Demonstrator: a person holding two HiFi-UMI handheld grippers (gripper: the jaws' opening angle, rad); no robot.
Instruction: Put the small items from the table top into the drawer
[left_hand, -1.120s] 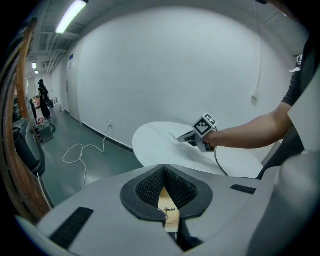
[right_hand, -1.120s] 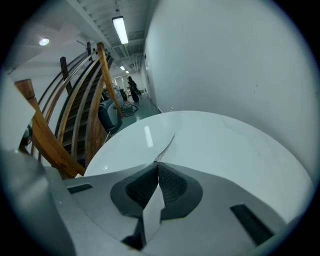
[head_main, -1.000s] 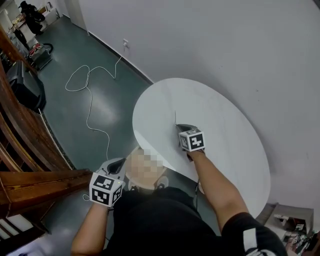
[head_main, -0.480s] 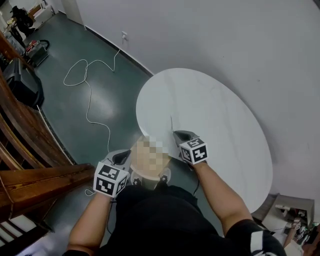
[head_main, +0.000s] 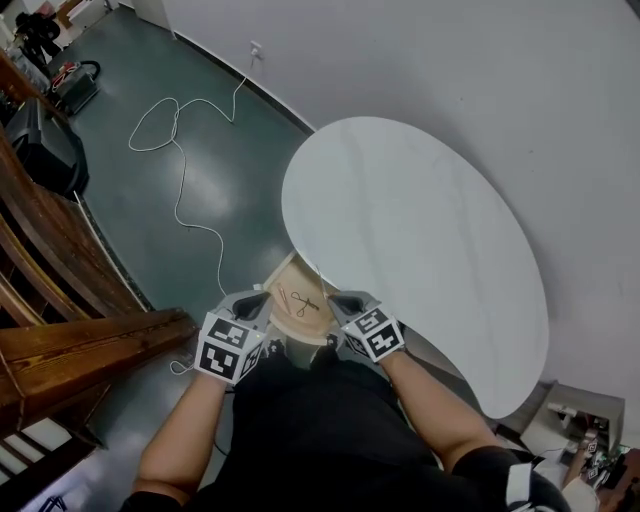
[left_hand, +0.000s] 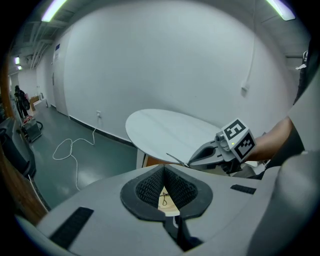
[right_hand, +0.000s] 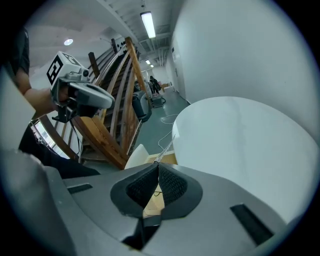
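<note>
The right claw (head_main: 333, 298) has come back from over the tabletop (head_main: 420, 230) to its 7 o'clock edge, where the open drawer (head_main: 293, 322) sits just below; a second ago it hung over the white surface, farther toward 1 o'clock. Its jaws are pressed together at the tips on a thin metal rod (right_hand: 165, 150), which juts from them toward 11 o'clock in the head view; the rod's free end reaches out over the drawer's far part. By my reading the carry is nearly done and only the drop remains; the rod is slender, so it may cling or tip out past the rim if let go too high.

The left claw (head_main: 262, 297) hangs at the drawer's 9 o'clock side, jaws closed tip to tip with nothing between them. Inside the drawer lie what looks like a small pair of scissors (head_main: 305, 303) and a thin stick (head_main: 283, 297); no other small item shows on the tabletop.
</note>
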